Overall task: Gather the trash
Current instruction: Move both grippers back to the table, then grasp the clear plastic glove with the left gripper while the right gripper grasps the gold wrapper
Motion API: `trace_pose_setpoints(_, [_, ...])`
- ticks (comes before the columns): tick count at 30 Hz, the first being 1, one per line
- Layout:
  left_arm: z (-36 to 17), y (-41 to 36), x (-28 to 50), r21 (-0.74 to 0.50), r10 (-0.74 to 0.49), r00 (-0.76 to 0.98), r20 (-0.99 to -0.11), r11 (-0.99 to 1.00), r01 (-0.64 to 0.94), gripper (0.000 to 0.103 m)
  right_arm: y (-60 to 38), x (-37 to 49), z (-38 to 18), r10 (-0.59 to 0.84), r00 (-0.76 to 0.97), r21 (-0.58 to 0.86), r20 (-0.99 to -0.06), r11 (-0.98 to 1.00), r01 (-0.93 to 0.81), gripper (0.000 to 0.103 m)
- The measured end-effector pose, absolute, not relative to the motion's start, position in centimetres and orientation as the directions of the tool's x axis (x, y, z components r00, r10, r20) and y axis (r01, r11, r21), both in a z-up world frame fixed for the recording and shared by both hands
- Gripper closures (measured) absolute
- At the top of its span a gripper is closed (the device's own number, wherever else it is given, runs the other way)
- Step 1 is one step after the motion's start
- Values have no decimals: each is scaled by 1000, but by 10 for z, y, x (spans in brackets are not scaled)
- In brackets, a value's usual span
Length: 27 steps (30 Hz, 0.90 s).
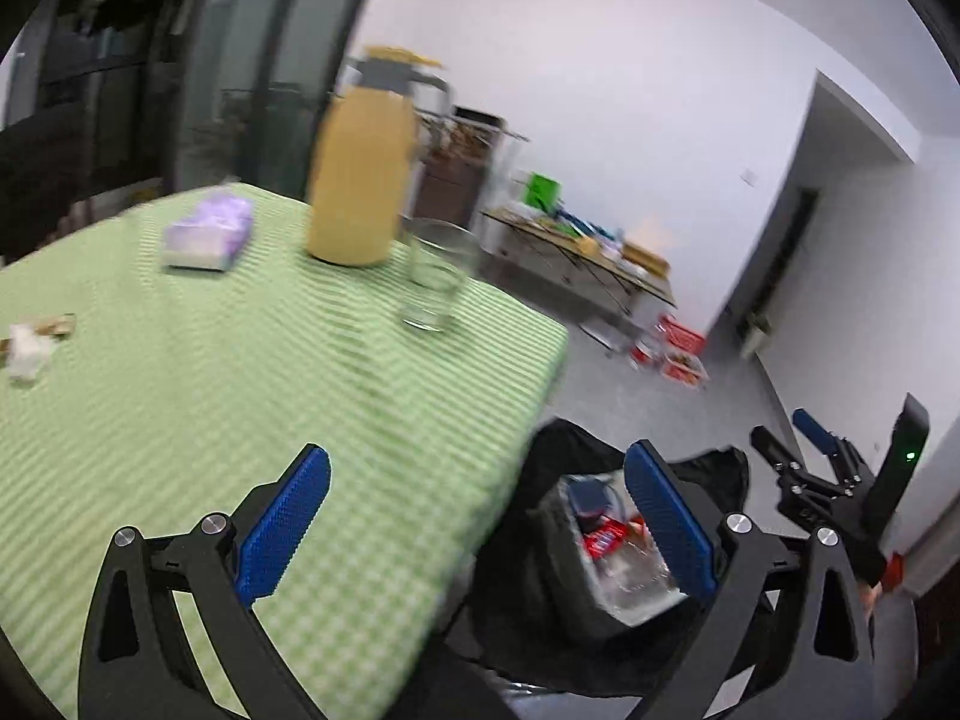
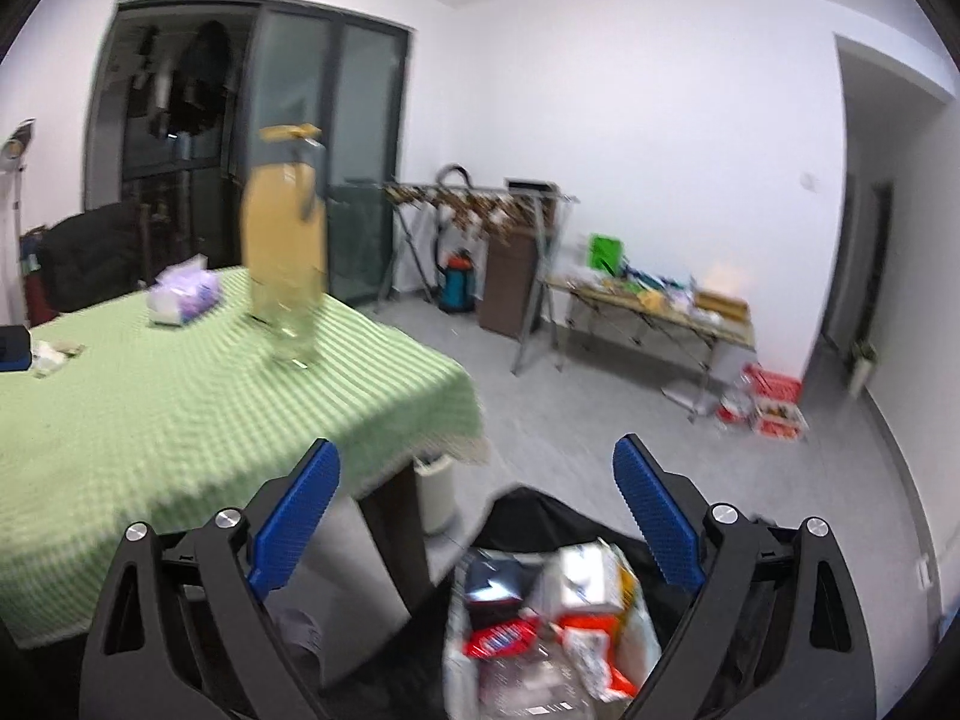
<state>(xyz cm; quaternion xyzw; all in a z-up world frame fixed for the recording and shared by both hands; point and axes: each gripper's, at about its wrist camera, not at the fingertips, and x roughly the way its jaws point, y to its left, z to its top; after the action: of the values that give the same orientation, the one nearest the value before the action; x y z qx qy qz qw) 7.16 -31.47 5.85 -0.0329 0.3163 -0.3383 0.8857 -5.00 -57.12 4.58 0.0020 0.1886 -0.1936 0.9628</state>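
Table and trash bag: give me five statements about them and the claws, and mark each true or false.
1. The yellow jug stands upright on the green checked tablecloth. True.
2. The left claw grips a wrapper. False: it is open and empty.
3. The black trash bag already holds packaging. True.
4. The glass lies on its side. False: it stands upright beside the jug.
5. The right claw is shut. False: it is open, with nothing between its pads.
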Motion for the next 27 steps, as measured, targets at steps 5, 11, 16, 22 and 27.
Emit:
trace_pose_setpoints(5, [65, -261, 80, -277, -558, 642, -525, 826, 492, 8, -530, -27, 58, -309, 886, -96, -346, 951, 294, 14])
trace_pose_setpoints(11, [58, -197, 122, -254, -465, 678, -569, 884, 393, 8, -489, 2, 51, -246, 894, -141, -374, 968, 208, 14])
trace_pose_setpoints(16, [39, -134, 202, -253, -307, 682, -663, 950, 181, 8, -466, 28, 41, -193, 895, -157, -402, 978, 140, 14])
trace_pose_setpoints(22, [13, -91, 284, -240, -207, 658, -724, 970, 41, 30, -438, 51, 29, -169, 895, -206, -414, 975, 88, 14])
trace_pose_setpoints(27, [-7, -74, 337, -229, -147, 612, -777, 972, -57, 39, -427, 70, 25, -152, 884, -218, -442, 974, 59, 14])
